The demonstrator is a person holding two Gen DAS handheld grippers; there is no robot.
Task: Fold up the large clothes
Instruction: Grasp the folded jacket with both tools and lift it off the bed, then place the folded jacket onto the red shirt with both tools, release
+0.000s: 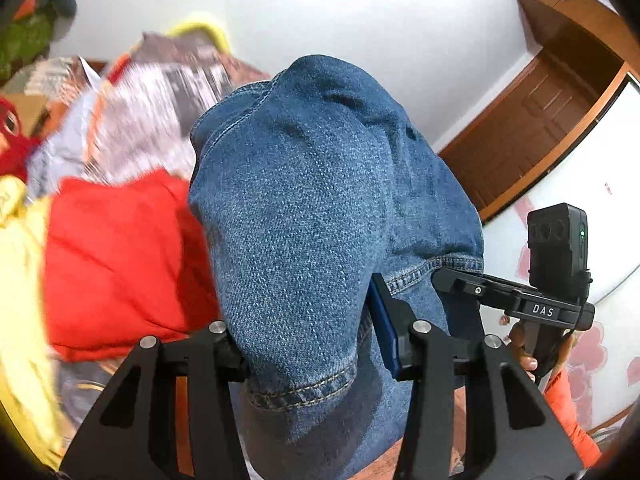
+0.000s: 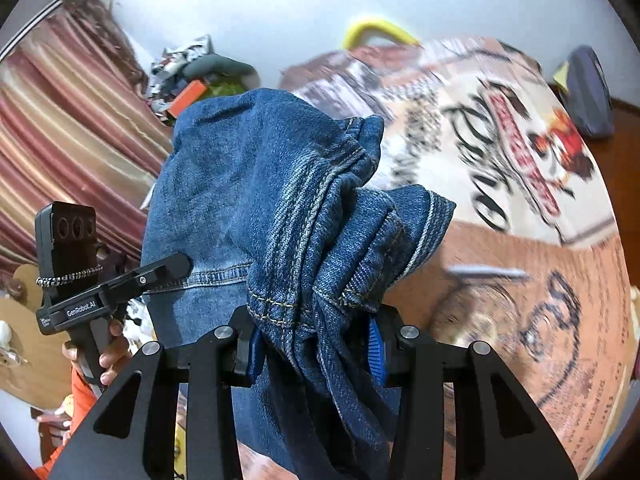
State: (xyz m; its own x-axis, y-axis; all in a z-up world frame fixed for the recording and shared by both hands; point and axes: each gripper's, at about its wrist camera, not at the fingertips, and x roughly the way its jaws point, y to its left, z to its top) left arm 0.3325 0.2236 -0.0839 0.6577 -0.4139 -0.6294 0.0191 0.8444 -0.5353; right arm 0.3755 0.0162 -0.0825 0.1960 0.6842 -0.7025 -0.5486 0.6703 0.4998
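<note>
A blue denim garment [image 1: 320, 200] hangs in the air, lifted off the bed. In the left wrist view my left gripper [image 1: 308, 344] is shut on a hemmed fold of it, and the cloth drapes over the left finger and hides it. The right wrist view shows my right gripper [image 2: 316, 340] shut on a bunched, seamed part of the denim garment [image 2: 240, 200], with blue pads [image 2: 376, 344] pressing the fabric from both sides. Each view also shows the other gripper's body beside the cloth, held by a hand [image 2: 108, 364] in an orange sleeve.
A printed bedspread [image 2: 500, 140] lies below and to the right. A red garment [image 1: 120, 264] and a yellow one [image 1: 20, 300] lie on the bed at the left. A striped curtain [image 2: 60, 140], a wooden door [image 1: 532, 120] and a grey bag [image 2: 592, 92] ring the room.
</note>
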